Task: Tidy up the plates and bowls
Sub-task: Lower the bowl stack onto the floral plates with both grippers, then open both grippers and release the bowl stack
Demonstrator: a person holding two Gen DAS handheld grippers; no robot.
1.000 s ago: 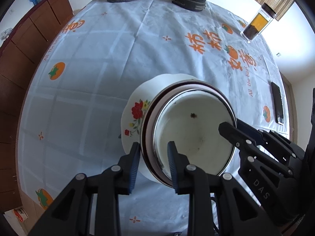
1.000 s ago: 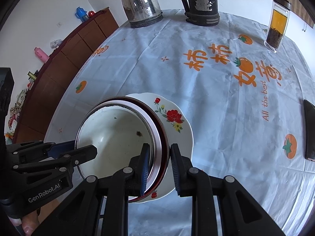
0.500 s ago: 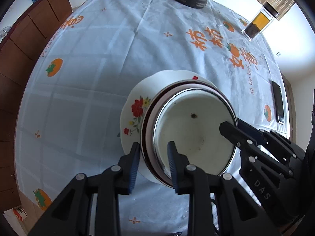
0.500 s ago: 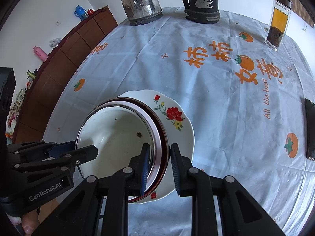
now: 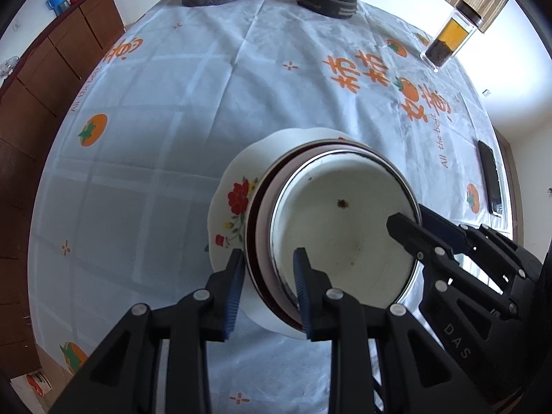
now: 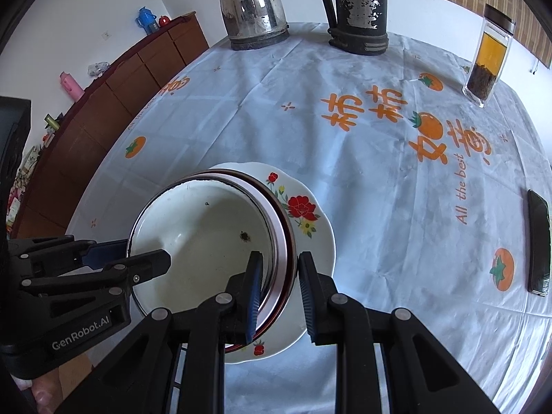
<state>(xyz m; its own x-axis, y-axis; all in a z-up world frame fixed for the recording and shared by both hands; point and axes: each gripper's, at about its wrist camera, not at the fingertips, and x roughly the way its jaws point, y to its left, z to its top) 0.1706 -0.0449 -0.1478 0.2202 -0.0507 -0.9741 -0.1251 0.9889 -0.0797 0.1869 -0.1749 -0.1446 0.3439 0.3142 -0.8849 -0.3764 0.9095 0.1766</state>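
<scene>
Left wrist view: gripping a stack of three dishes, namely white enamel bowl point(image 5: 341, 241) with dark speck, nested in dark-rimmed bowl point(image 5: 258, 241), sitting on scalloped floral plate point(image 5: 234, 203). Left claw point(image 5: 267, 288) straddling the stack's near rim, clamped on it. Right claw point(image 5: 419, 226) biting the opposite rim. Stack hovering low over bench point(image 5: 165, 131) with persimmon-print cloth.

Right wrist view: right claw point(image 6: 277, 286) pinching the nested bowl rims, outer finger over plate point(image 6: 310, 227). Left claw point(image 6: 138, 257) clamping far rim. Standing behind: one steel kettle point(image 6: 253, 7), one black flask point(image 6: 357, 7), one glass jar point(image 6: 490, 55); one phone point(image 6: 538, 241) lying flat.
</scene>
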